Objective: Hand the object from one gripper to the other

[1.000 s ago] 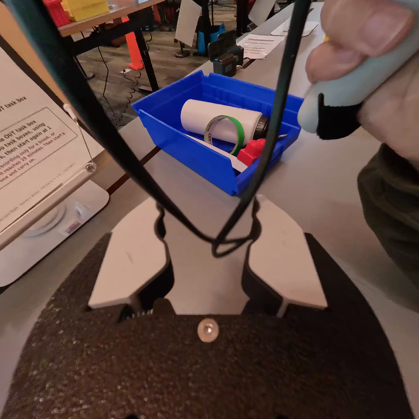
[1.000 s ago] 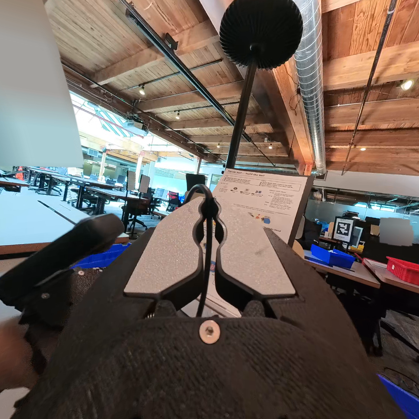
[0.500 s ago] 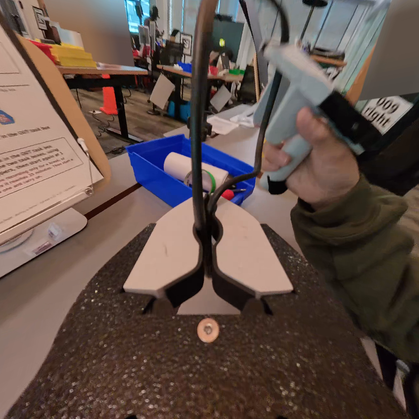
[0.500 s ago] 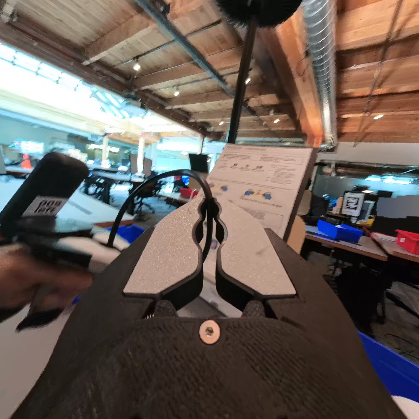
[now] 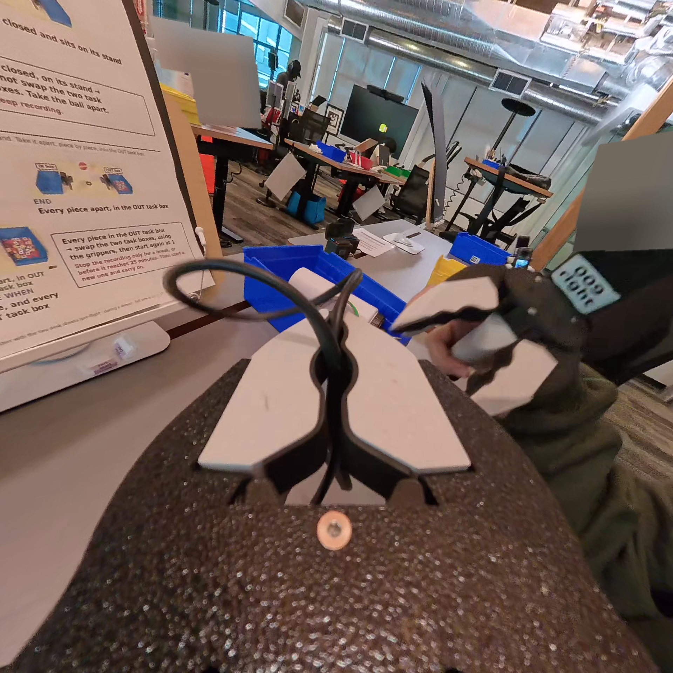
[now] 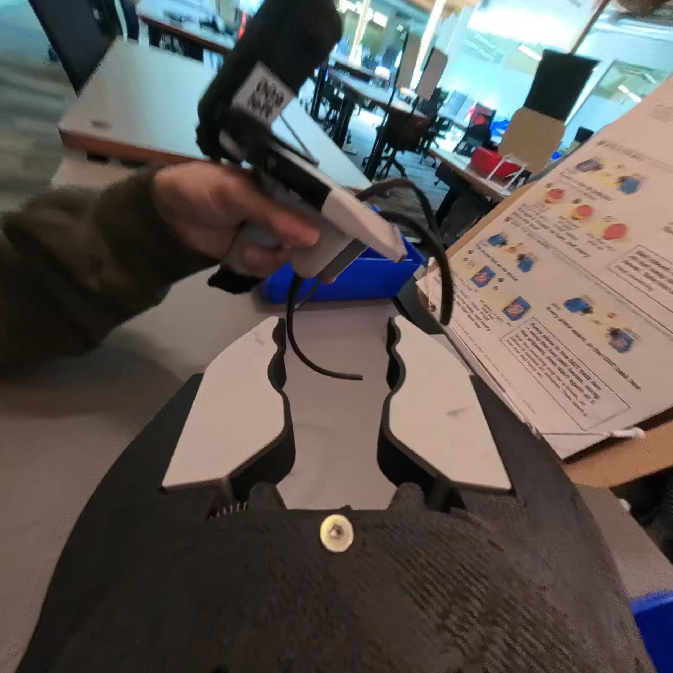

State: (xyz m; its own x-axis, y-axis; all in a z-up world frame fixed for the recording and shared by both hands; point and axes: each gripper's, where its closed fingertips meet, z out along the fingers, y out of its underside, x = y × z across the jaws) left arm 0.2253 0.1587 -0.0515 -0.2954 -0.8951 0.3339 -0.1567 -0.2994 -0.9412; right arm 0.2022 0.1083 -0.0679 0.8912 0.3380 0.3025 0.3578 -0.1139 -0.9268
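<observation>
Your left gripper (image 5: 333, 349) is clamped on the black cord (image 5: 255, 287), which sits pinched between its fingers and loops up toward eleven o'clock. Your right gripper (image 6: 335, 346) stands apart, holding nothing; in its own view the cord's loose tail (image 6: 320, 364) hangs just between the fingertips, curving down from twelve o'clock. The handover looks done, left being the holder. Farther off, at one o'clock, the blue bin (image 5: 276, 262) rests on the table (image 5: 73, 418).

We are seeing the bin (image 5: 276, 269) sitting on the bench (image 5: 73, 418), right of the sign (image 5: 73, 164), holding a cylinder (image 5: 309, 282).
</observation>
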